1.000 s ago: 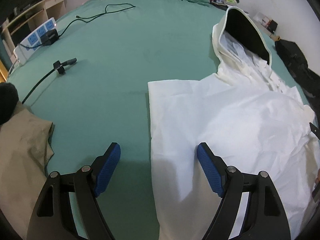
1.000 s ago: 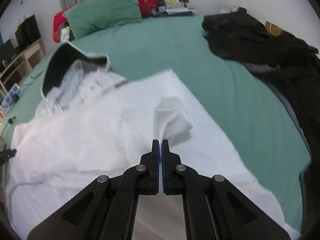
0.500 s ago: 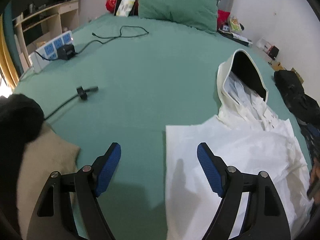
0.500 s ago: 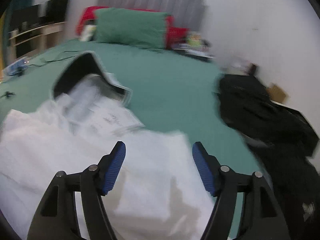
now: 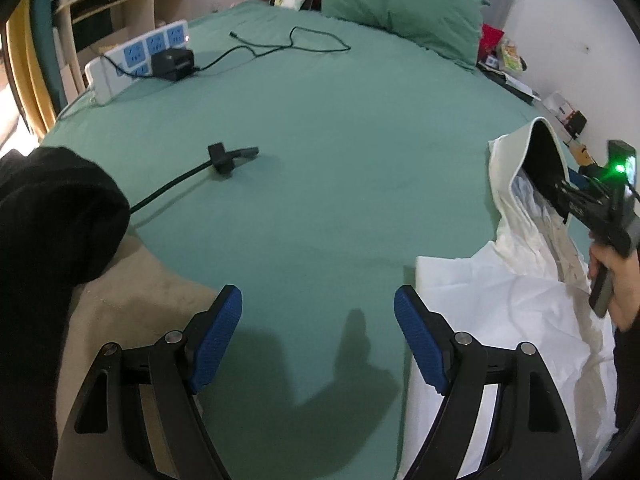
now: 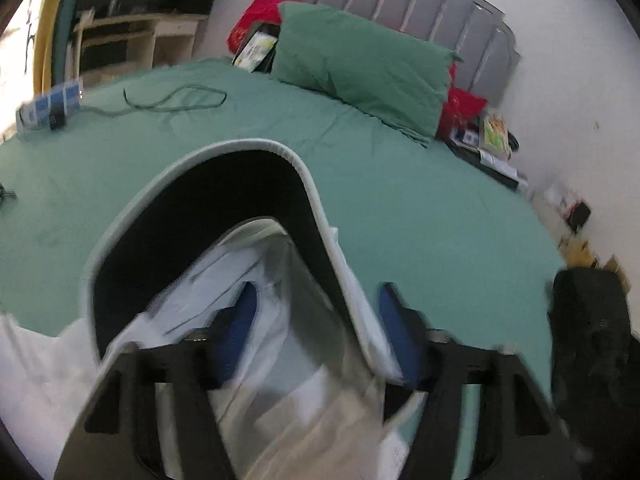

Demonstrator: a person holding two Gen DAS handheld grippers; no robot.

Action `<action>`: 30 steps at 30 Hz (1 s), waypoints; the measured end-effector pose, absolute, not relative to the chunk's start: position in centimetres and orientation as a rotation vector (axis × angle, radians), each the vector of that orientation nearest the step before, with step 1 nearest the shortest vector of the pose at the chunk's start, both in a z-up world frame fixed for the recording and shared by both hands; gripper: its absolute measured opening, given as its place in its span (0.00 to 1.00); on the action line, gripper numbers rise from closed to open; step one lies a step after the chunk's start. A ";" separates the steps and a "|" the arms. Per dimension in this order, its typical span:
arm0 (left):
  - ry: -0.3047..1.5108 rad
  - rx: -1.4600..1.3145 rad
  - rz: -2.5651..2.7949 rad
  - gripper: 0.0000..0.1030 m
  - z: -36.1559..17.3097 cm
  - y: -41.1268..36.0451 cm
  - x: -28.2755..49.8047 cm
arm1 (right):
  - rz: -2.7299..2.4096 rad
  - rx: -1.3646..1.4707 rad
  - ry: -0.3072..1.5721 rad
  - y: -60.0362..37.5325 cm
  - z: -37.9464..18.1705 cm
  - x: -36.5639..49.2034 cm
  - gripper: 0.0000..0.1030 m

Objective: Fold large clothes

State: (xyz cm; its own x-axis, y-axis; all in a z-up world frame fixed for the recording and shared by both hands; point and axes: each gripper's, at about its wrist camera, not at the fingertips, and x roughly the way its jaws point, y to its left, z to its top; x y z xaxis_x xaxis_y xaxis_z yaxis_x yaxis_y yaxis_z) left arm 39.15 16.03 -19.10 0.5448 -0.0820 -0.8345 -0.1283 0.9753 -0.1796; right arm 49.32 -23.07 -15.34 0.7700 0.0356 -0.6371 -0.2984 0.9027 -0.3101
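A white hooded jacket lies spread on the green bed sheet, its dark-lined hood toward the pillow. My left gripper hangs open over bare sheet, its right finger just left of the jacket's straight edge. My right gripper is down at the hood's base, and its jaws are closing. The hood's white rim and the crumpled inner lining run between the blue pads, which do not visibly press on them. In the left wrist view a hand holds that gripper at the hood.
A power strip, black charger and cable lie at the far left. A clip on a cord sits mid-bed. Tan cloth and a black garment are near left. Dark clothes are on the right, a green pillow at the headboard.
My right gripper let go of the white fold, opened wide, swung up to the hood and has narrowed around its rim. My left gripper drifted left, off the jacket.
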 end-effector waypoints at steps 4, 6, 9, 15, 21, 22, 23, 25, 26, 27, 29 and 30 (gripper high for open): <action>0.991 -0.253 0.024 0.80 -18.9 16.4 39.0 | 0.208 -0.491 0.705 -23.3 -15.9 49.0 0.03; 0.976 -0.254 0.023 0.80 -18.5 16.4 38.8 | 0.221 -0.571 0.685 -23.2 -15.4 46.6 0.03; 0.958 -0.249 0.018 0.80 -17.8 16.0 38.4 | 0.238 -0.702 0.649 -23.5 -14.5 42.8 0.03; 0.931 -0.229 -0.009 0.80 -16.6 15.0 37.3 | 0.331 -0.834 0.726 -24.7 -15.8 36.4 0.03; 0.952 -0.170 0.024 0.80 -16.6 14.2 37.4 | 0.438 -0.665 0.834 -27.0 -17.2 36.4 0.22; 0.952 -0.170 0.026 0.80 -16.6 14.2 37.4 | 0.455 -0.613 0.856 -27.5 -16.9 36.8 0.31; 0.956 -0.173 0.026 0.80 -16.7 14.3 37.5 | 0.463 -0.575 0.878 -27.9 -16.6 37.2 0.37; 0.959 -0.181 0.027 0.80 -16.8 14.5 37.7 | 0.487 -0.516 0.906 -28.9 -15.9 37.7 0.46; 0.961 -0.184 0.027 0.80 -16.9 14.6 37.8 | 0.508 -0.494 0.908 -29.0 -15.4 37.9 0.59; 0.962 -0.187 0.028 0.80 -16.9 14.7 37.8 | 0.524 -0.472 0.906 -29.3 -14.8 38.0 0.65; 0.959 -0.196 0.028 0.80 -16.9 14.9 37.9 | 0.541 -0.415 0.893 -30.2 -13.0 38.4 0.73; 0.959 -0.197 0.029 0.80 -17.0 15.0 38.0 | 0.543 -0.394 0.888 -30.4 -12.3 38.6 0.73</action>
